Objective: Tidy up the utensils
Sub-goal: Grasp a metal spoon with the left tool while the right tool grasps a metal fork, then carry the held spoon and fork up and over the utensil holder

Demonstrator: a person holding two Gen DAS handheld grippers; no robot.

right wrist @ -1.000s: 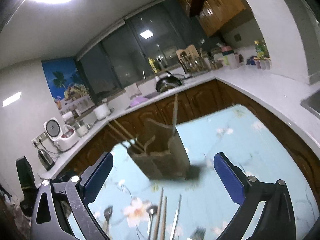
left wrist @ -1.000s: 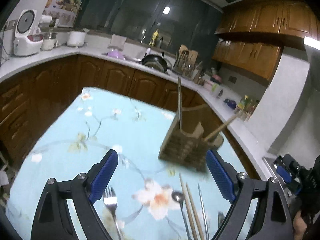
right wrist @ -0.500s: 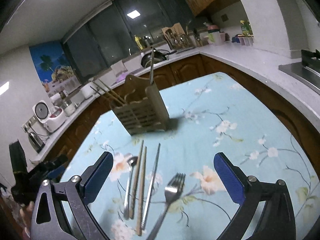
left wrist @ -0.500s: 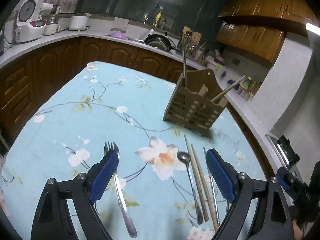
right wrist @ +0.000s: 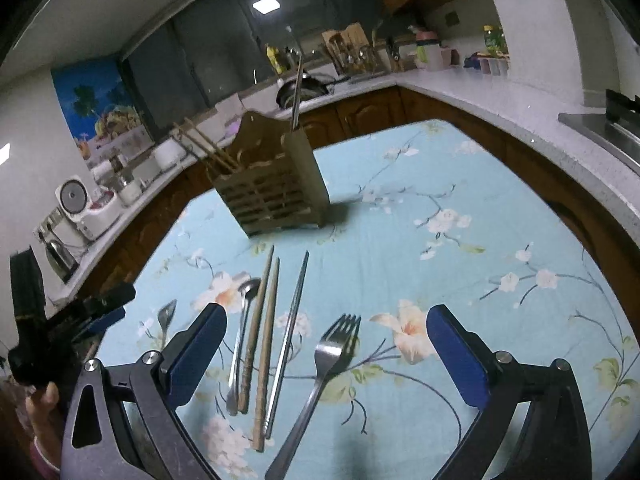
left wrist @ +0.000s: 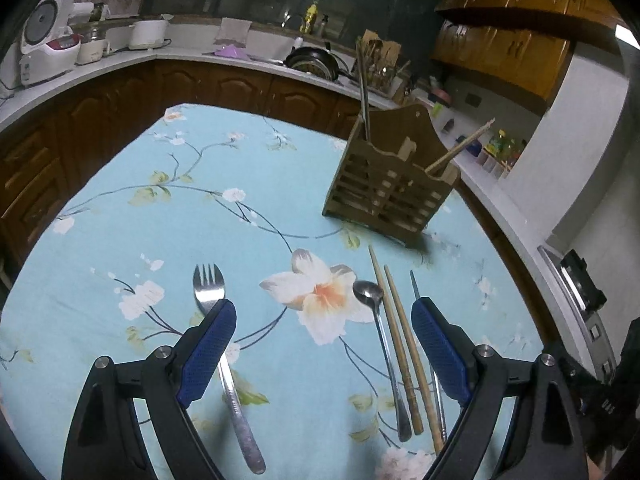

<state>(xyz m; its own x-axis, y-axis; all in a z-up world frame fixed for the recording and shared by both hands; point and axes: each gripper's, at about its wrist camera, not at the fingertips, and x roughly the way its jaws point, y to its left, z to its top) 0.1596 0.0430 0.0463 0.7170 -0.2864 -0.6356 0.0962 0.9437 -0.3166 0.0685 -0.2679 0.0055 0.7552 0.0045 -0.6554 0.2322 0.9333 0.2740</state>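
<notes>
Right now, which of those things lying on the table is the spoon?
Find the wooden utensil holder on the flowered tablecloth. In front lies a row of long sticks; the spoon is at its left edge, the only one with a rounded bowl.

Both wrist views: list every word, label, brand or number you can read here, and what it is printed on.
No text can be read with confidence.
The blue palm-tree poster on the wall shows only pictures, no legible words.
The white rice cooker on the counter: any marking is too small to read.
The yellow bottle by the window: label blurred.
The black device at the left view's lower right edge bears faint pale characters, too blurred to read.
</notes>
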